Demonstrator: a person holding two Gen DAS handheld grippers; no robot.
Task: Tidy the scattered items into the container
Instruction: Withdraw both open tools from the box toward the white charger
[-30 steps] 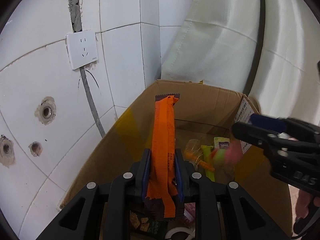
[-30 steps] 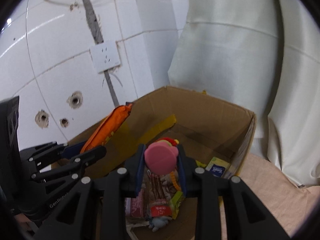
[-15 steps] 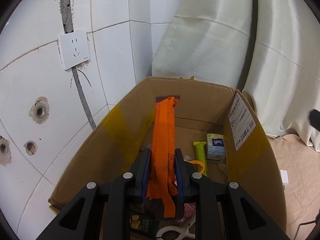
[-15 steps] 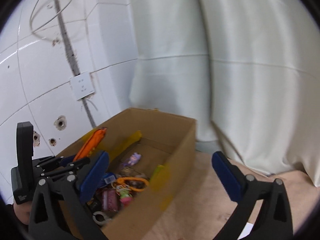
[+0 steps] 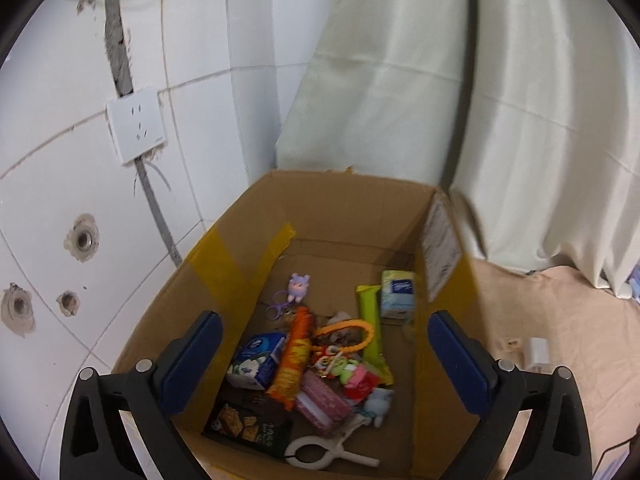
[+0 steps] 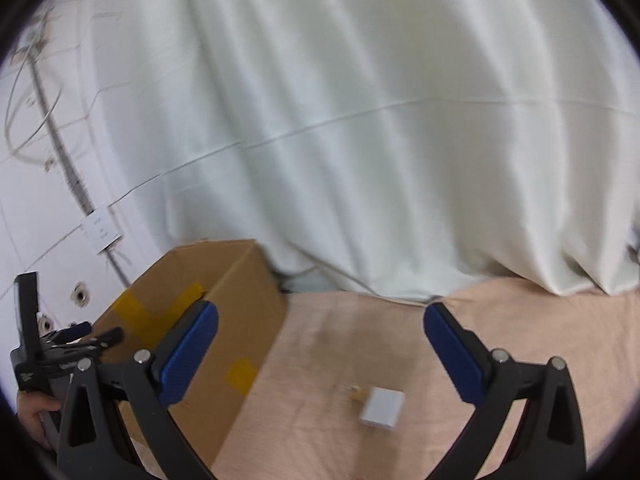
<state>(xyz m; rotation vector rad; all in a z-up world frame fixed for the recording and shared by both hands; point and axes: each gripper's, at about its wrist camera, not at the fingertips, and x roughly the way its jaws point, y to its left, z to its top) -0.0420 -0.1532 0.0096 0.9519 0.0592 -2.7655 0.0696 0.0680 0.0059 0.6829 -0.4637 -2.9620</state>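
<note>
The left gripper hangs above the open cardboard box with its jaws spread wide and nothing between them, and the orange snack packet lies inside the box on the heap of other things, beside a blue and white tissue pack, a green bar, a purple toy keychain and a white clip. The right gripper is turned away from the box toward the cloth, its jaws also wide apart and empty. I judge that the step in hand is to fetch the next scattered item: a small white block, perhaps a charger, lies on the cloth to the right of the box and well apart from it, with a tiny yellowish piece just beside it, too blurred to name. To do it well, the right gripper should come down with the block centred between the blue pads, one pad on each flat side, and close only when the tips are near the cloth, because the fabric could be pinched together with the block. The surface is a pale pink cloth with soft creases. Behind the box stands a white tiled wall with a socket and some drilled holes, and to the right of the box hangs a white curtain
</note>
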